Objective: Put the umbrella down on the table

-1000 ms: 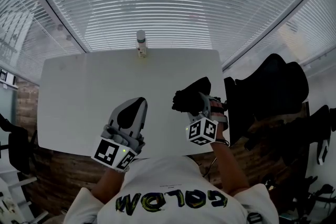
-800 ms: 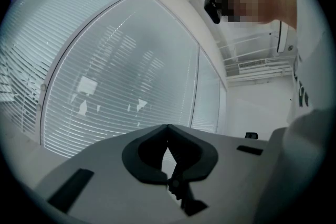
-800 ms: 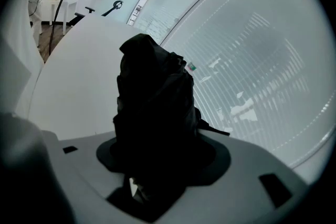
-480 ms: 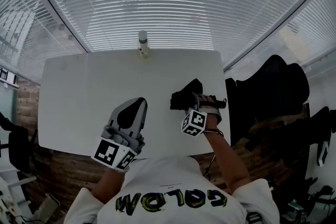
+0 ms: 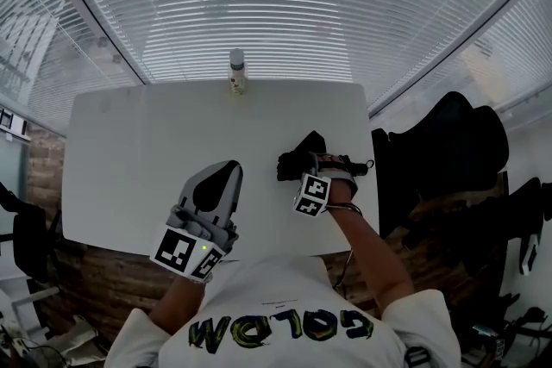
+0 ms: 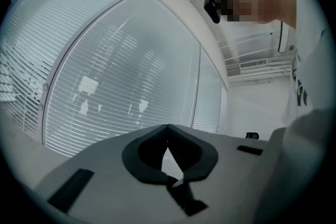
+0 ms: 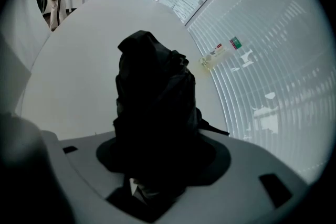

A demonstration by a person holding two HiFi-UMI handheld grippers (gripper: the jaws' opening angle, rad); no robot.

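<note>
A black folded umbrella (image 5: 297, 158) is clamped in my right gripper (image 5: 317, 170), which tilts steeply down over the right part of the white table (image 5: 129, 151). In the right gripper view the umbrella (image 7: 155, 107) fills the space between the jaws of the right gripper (image 7: 157, 152) and sticks out over the tabletop (image 7: 68, 81). I cannot tell whether its far end touches the table. My left gripper (image 5: 226, 170) is held level above the table's near edge, its jaws closed tip to tip on nothing. The left gripper (image 6: 167, 127) points towards the window blinds.
A small bottle (image 5: 235, 71) stands at the middle of the table's far edge; it also shows as the bottle (image 7: 218, 54) in the right gripper view. Black office chairs (image 5: 448, 151) stand just beyond the table's right edge. Window blinds curve round the far side.
My right gripper has sunk towards the table with the umbrella and rolled a little. The left gripper has stayed where it was.
</note>
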